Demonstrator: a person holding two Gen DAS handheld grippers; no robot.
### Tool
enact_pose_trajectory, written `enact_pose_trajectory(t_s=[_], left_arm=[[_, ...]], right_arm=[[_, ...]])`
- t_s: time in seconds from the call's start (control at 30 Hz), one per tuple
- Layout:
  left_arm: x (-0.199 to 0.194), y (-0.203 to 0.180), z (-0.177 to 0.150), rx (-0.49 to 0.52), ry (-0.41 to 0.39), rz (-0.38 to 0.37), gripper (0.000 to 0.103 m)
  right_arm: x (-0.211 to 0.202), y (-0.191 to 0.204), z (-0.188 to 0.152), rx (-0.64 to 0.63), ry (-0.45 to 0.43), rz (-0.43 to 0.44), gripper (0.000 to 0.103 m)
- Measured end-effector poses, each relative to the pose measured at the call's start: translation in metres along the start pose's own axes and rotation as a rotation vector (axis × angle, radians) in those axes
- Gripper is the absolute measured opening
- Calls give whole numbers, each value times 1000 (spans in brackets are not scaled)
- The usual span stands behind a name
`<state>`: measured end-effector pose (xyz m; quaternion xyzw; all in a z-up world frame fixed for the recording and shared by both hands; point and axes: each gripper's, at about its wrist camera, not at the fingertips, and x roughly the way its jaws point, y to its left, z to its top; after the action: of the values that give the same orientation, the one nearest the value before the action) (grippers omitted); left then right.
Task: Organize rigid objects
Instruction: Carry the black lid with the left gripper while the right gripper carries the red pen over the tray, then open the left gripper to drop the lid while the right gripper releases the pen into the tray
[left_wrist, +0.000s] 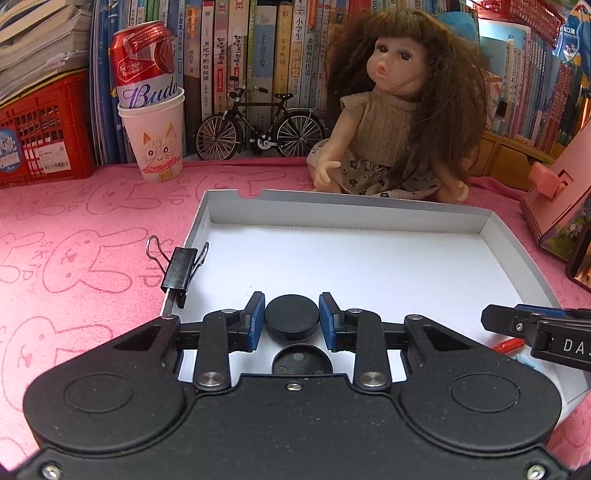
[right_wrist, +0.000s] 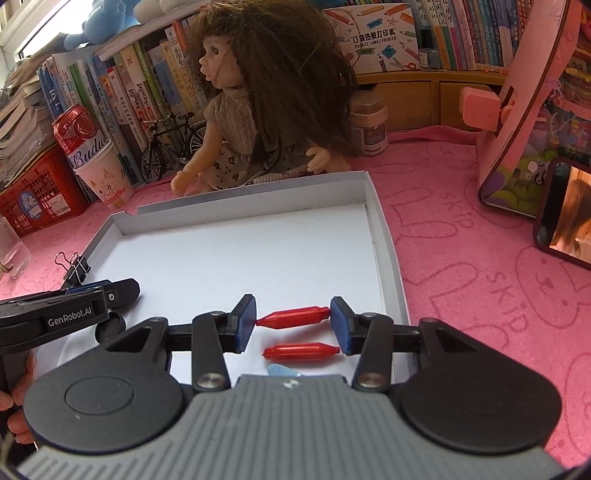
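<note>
A white shallow box lid (left_wrist: 369, 218) (right_wrist: 384, 236) lies on the pink cloth. My left gripper (left_wrist: 291, 320) has its blue pads on both sides of a black disc (left_wrist: 291, 320) over the box floor. A second black round cap (left_wrist: 302, 359) lies just below it. My right gripper (right_wrist: 293, 317) has its pads at both ends of a red spindle-shaped piece (right_wrist: 293, 317). Another red piece (right_wrist: 301, 350) and a pale blue piece (right_wrist: 280, 370) lie in the box under it. A black binder clip (left_wrist: 180, 272) (right_wrist: 76, 267) sits on the box's left rim.
A doll (left_wrist: 399, 110) (right_wrist: 258, 103) sits behind the box. A paper cup with a beer can (left_wrist: 153, 122), a toy bicycle (left_wrist: 258, 125), a red crate (left_wrist: 40, 136) and books stand at the back. A pink wooden house (right_wrist: 524, 122), a phone (right_wrist: 565, 210) and a small jar (right_wrist: 369, 127) stand at right.
</note>
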<state>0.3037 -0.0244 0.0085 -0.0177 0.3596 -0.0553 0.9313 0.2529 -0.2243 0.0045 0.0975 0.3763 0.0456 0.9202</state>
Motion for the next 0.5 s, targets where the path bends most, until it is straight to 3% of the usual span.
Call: enact_pose_trajectory(t_s=[0.5], left_arm=[[-1, -6, -1, 33, -8, 26, 30]], right_arm=[[0, 6, -4, -43, -24, -21, 53]])
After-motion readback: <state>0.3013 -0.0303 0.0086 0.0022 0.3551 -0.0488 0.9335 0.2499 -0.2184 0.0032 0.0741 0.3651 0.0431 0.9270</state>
